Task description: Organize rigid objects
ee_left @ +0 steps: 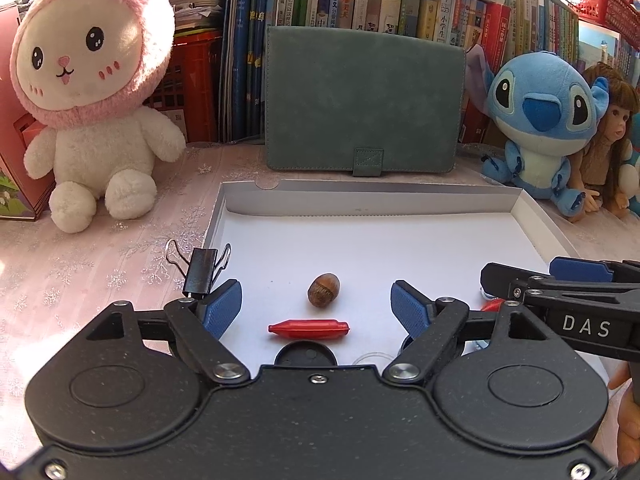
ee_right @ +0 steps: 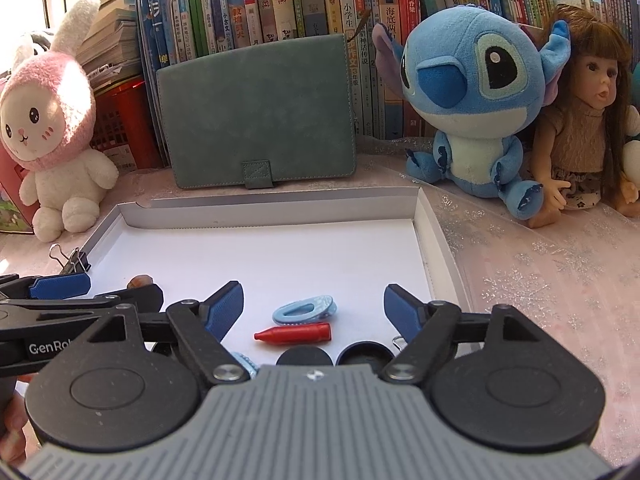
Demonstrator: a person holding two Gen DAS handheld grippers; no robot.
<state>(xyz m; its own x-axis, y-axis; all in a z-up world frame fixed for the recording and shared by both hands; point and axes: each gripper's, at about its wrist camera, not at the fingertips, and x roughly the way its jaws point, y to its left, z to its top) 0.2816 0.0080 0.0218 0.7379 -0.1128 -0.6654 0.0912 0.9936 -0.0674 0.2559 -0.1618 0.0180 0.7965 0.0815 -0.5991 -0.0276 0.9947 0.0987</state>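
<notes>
Already most of the small pieces sit inside the white box lid (ee_left: 536, 216): under your left gripper (ee_left: 316, 302) lie an acorn (ee_left: 324, 290) and, at 6 o'clock from it, a red capsule-shaped piece (ee_left: 308, 329); under your right gripper (ee_right: 314, 306) lie a pale blue oval clip (ee_right: 304, 309) and a red crayon (ee_right: 294, 333) just below it. Both tongs stand wide with nothing between the pads — neither holds anything. What looks left to do is the black binder clip (ee_left: 200, 272), which sits at the lid's left edge, at about 10 o'clock from your left gripper; whether it is on the rim or just outside I cannot tell. Only the left view shows the acorn plainly; in the right view it is half hidden behind the other tool. Only the right view shows the blue clip, a dark round cap (ee_right: 364, 354) at 5 o'clock, and the lid's right wall in full.
</notes>
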